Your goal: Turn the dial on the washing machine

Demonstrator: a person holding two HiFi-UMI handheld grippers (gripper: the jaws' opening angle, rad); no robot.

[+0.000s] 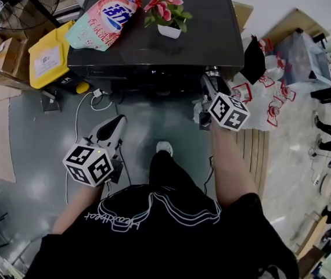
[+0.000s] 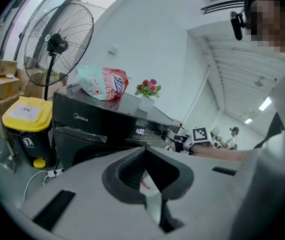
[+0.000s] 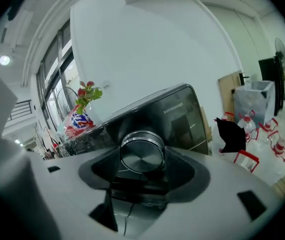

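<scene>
Right hand-held gripper (image 3: 142,159) grips the washing machine (image 3: 177,114) dial (image 3: 141,149), jaws wide; roll squarely about its axis without slipping; left hand-held gripper (image 2: 145,153) closed, empty.

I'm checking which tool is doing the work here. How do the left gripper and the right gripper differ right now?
The left gripper's jaws are together with nothing between them; the right gripper's are clamped on the dial. The left gripper hangs low, back from the washing machine; the right gripper is up at its front panel. Both face the machine.
</scene>
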